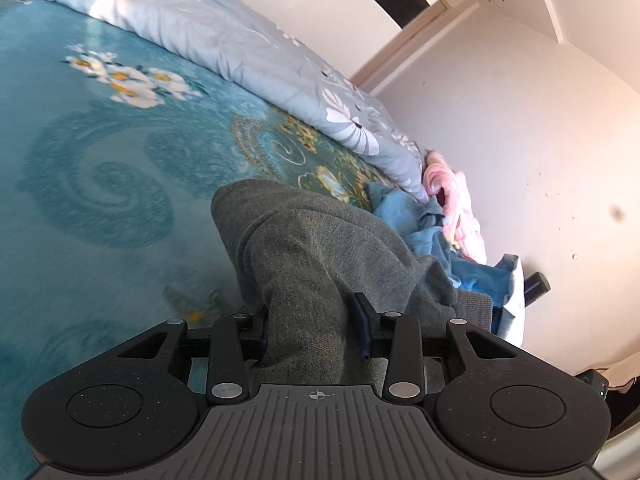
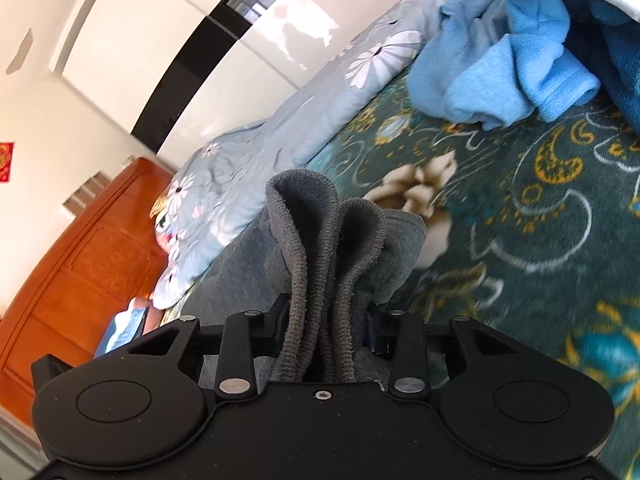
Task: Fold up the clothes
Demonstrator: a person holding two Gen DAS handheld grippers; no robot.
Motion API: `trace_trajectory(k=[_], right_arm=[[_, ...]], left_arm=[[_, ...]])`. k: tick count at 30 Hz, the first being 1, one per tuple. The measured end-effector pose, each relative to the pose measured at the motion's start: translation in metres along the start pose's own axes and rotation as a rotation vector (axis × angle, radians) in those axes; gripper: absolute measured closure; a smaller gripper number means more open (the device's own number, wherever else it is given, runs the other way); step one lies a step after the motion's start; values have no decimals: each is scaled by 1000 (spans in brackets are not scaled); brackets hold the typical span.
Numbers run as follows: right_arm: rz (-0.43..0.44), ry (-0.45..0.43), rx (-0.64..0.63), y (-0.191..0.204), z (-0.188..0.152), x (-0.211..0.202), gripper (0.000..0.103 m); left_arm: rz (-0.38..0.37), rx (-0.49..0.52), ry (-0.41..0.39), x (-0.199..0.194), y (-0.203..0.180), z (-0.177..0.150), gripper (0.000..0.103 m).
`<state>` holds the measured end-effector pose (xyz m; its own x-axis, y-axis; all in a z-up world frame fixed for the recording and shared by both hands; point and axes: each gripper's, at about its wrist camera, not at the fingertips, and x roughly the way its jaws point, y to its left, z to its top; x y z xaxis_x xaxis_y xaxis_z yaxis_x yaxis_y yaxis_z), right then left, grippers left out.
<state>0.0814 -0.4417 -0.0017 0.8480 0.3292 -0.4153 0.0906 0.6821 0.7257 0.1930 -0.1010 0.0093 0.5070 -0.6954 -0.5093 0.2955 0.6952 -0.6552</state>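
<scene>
A grey knit garment (image 1: pixel 320 248) hangs over the teal patterned bedspread (image 1: pixel 100 184). My left gripper (image 1: pixel 310 316) is shut on a bunch of its fabric, which drapes forward from the jaws. My right gripper (image 2: pixel 326 316) is shut on the garment's ribbed hem (image 2: pixel 316 240), which stands up in folds between the fingers. The grey cloth hides the fingertips in both views.
A light blue floral duvet (image 1: pixel 248 52) lies along the far side of the bed. A pile of blue clothes (image 2: pixel 504 68) and a pink cloth (image 1: pixel 456 204) sit near the wall. A wooden headboard (image 2: pixel 80 264) stands at the left in the right wrist view.
</scene>
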Motion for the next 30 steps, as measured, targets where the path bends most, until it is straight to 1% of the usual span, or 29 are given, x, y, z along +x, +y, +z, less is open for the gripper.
trace_trajectory(k=[6,11,17,22,30], right_arm=[[39,32,-49,36,-18,-9,66],[86,76,-106,77,-31,3,66],[166,132,-179,135,-51,30,66],[232,201,-219,182,-75,64,66],[345,307,-301,263,-111,121,66]], left_arm=[[-3,-12,-62,-55,11,-5,69],[13,-26,-133,-107,31,-4,69],[45,-67,-237,-175,69,4,68],[107,-76,-307,-230,103,12,68],[198,-134,-421,-311,154,27,68]])
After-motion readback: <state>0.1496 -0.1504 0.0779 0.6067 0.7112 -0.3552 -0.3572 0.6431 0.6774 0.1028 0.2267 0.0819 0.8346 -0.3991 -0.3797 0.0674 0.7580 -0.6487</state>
